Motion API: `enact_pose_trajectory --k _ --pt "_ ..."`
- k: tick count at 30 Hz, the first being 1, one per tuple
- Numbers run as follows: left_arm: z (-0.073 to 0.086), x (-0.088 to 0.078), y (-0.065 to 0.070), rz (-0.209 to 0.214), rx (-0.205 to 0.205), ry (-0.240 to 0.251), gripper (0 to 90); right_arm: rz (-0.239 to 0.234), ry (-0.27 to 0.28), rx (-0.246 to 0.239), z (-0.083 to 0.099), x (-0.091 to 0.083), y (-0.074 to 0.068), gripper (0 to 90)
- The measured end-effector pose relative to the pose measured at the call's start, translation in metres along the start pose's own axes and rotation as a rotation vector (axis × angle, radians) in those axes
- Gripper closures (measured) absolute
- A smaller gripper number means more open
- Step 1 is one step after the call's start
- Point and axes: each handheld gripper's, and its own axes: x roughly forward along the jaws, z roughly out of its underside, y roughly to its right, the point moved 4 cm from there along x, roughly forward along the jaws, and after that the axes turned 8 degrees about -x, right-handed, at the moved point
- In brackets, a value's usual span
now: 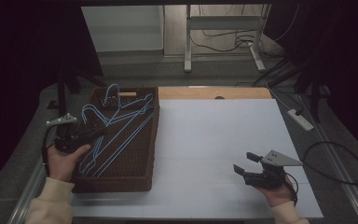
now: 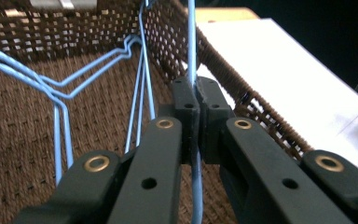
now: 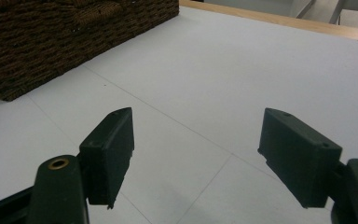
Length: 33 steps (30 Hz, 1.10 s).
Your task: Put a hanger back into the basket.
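A brown woven basket (image 1: pixel 154 135) stands on the table's left side with several light-blue wire hangers (image 1: pixel 121 135) lying in it. My left gripper (image 1: pixel 103 131) reaches in from the basket's left edge. In the left gripper view it (image 2: pixel 197 86) is shut on the thin wire of one blue hanger (image 2: pixel 191 42), which rises straight up beyond the jaws. Other hangers (image 2: pixel 60 88) lie on the basket floor to the left. My right gripper (image 1: pixel 243 161) hovers low at the table's front right, open. Nothing is between its jaws in the right gripper view (image 3: pixel 196 135).
The white table top (image 1: pixel 214 140) stretches right of the basket, with a wooden strip (image 1: pixel 214 93) along its far edge. A small dark perforated item (image 1: pixel 109 101) lies at the basket's back. A power strip (image 1: pixel 300 119) and a cable loop (image 1: pixel 335 163) lie off the right side.
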Motion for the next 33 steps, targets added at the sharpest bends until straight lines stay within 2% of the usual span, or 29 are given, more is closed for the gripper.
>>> enact_pose_trajectory --k 4,12,14,17,18,19,20,22,23,24,25,28,33 --pt "0.002 0.005 0.000 0.003 0.016 -0.033 87.5 0.000 0.000 0.001 0.000 0.000 0.000 26.9" --pt "0.004 0.016 -0.012 -0.009 -0.034 -0.113 87.4 -0.004 -0.008 -0.004 0.000 0.001 -0.001 26.9" --pt "0.005 0.016 -0.016 -0.045 -0.046 -0.125 87.3 -0.005 -0.008 -0.001 0.001 0.001 0.000 26.8" --pt "0.007 0.016 -0.021 -0.132 -0.048 -0.170 87.3 -0.009 -0.009 0.003 0.000 0.001 -0.001 26.7" --pt "0.007 0.016 -0.021 -0.132 -0.048 -0.170 87.3 -0.010 -0.009 0.002 0.000 0.002 -0.002 26.7" --pt "0.009 0.018 -0.024 -0.165 -0.050 -0.199 87.2 -0.012 -0.010 -0.002 0.000 0.002 -0.002 26.6" --pt "0.010 0.019 -0.026 -0.189 -0.048 -0.208 87.2 -0.013 -0.012 -0.003 0.000 0.002 -0.003 26.6" --pt "0.011 0.020 -0.029 -0.227 -0.049 -0.228 87.1 -0.016 -0.016 -0.005 0.000 0.003 -0.004 26.6" --pt "0.011 0.020 -0.029 -0.227 -0.049 -0.228 87.1 -0.017 -0.016 -0.005 0.000 0.003 -0.004 26.5" --pt "0.012 0.021 -0.030 -0.245 -0.048 -0.237 87.0 -0.017 -0.016 -0.003 0.000 0.003 -0.004 26.5" --pt "0.013 0.023 -0.033 -0.280 -0.044 -0.258 86.9 -0.019 -0.013 0.002 -0.001 0.003 -0.004 26.4" --pt "0.016 0.026 -0.035 -0.318 -0.033 -0.283 86.7 -0.022 -0.007 0.010 -0.001 0.003 -0.004 26.4" --pt "0.017 0.028 -0.037 -0.325 -0.040 -0.298 84.7 -0.028 -0.014 0.008 -0.001 0.004 -0.005 26.3"
